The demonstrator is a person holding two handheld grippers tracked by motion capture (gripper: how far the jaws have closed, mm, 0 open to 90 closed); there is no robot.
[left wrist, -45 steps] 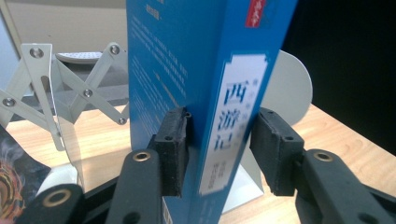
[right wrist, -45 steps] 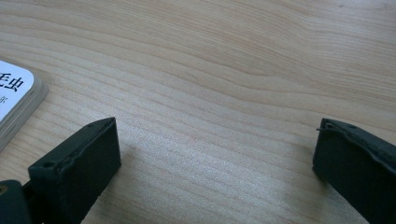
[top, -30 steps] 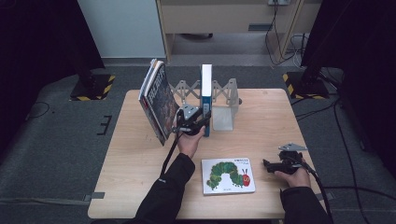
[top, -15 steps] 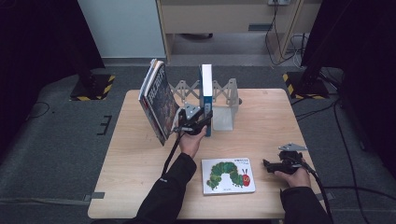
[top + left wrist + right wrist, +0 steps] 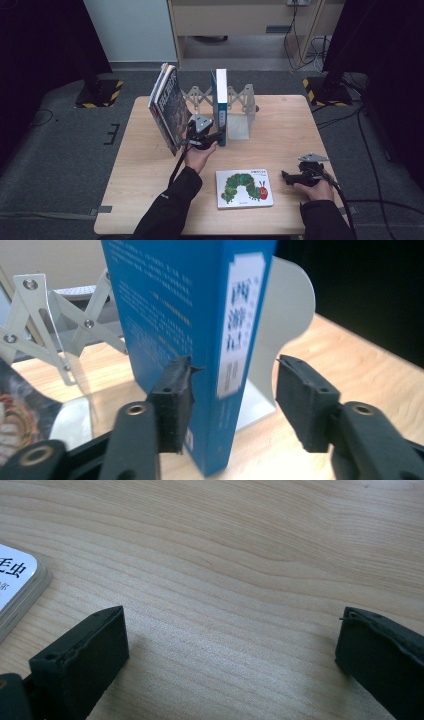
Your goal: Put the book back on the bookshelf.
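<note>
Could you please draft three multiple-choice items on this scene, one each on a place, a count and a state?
1. Where does the caterpillar picture book lie?
A. flat on the table, between the person's two arms
B. upright in the rack
C. on the floor

2. How many books stand upright or leaning by the metal bookend rack?
A. one
B. two
C. four

3. How does the left hand-held gripper stand to the blue book?
A. shut far off from it
B. open, with the book's spine between the jaws
C. lying on top of it

Answers:
1 A, since the high view shows its cover face up on the bare table.
2 B, the blue book and the dark-covered book that leans at the left.
3 B, as a gap shows beside the right pad; the jaws have just been opening.
</note>
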